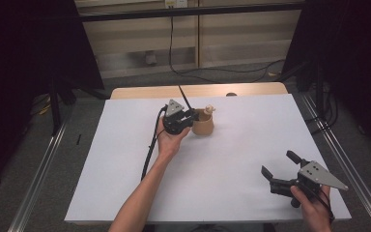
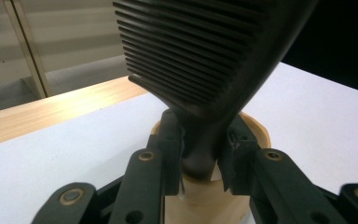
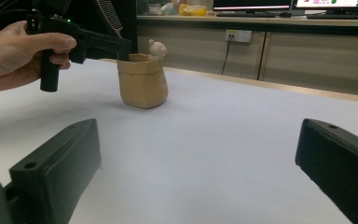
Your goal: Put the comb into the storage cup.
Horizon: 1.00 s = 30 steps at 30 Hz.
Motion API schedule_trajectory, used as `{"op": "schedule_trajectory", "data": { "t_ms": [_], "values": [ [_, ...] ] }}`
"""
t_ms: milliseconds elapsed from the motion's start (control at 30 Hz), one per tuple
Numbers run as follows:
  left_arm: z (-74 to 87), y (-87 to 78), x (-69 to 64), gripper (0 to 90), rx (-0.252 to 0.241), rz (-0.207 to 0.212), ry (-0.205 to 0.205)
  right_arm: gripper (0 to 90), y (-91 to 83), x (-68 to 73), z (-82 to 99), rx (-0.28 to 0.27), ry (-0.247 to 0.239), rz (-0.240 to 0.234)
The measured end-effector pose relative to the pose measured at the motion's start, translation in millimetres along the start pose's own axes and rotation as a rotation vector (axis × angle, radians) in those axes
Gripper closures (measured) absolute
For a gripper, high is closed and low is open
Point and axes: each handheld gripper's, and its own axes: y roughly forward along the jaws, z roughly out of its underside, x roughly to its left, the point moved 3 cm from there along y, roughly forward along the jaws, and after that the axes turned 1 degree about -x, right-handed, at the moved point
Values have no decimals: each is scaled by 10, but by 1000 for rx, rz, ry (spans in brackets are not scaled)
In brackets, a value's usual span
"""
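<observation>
A: While your left tool [image 1: 192, 117] pinches the black comb [image 2: 200, 60] by its thin end, where is the comb?

B: It stands up over the brown pot [image 1: 203, 123], near the far middle of the counter [image 1: 232, 159]. The tool's two jaws squeeze the comb's handle just above the pot's mouth.

A: What step is this?

B: I think you are putting the comb into the pot, or lifting it out. I cannot tell which. Next you need a slow, straight move up or down, so the pot does not tip.

A: And your right tool [image 1: 281, 170]?

B: Its jaws stand wide and hold nothing. It waits near the right front corner, well apart from the pot.

A: How many things are there?

B: One comb, one pot, one little pale figure [image 3: 157, 47] at the pot's rim, and two tools.
</observation>
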Motion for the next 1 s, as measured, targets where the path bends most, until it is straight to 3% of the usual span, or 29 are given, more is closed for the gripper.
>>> {"op": "schedule_trajectory", "data": {
  "t_ms": [467, 567, 667, 733, 1000],
  "values": [
    [20, -22, -22, 722, 24, 5, 4, 0, -3, -5, -3, -2, 0, 5],
    [31, -22, -16, 718, 28, 7, 27, 0, -4, -1, -6, -3, -2, 5],
    [34, -21, -27, 710, 27, 6, 12, 0, -4, 0, -3, -2, -5, 4],
    [29, -29, -29, 696, 32, 6, 35, 0, 2, -1, -2, -3, -4, 4],
    [54, -54, -56, 617, 13, 22, -6, 0, 1, 3, 0, 0, -3, 2]
  ]
}}
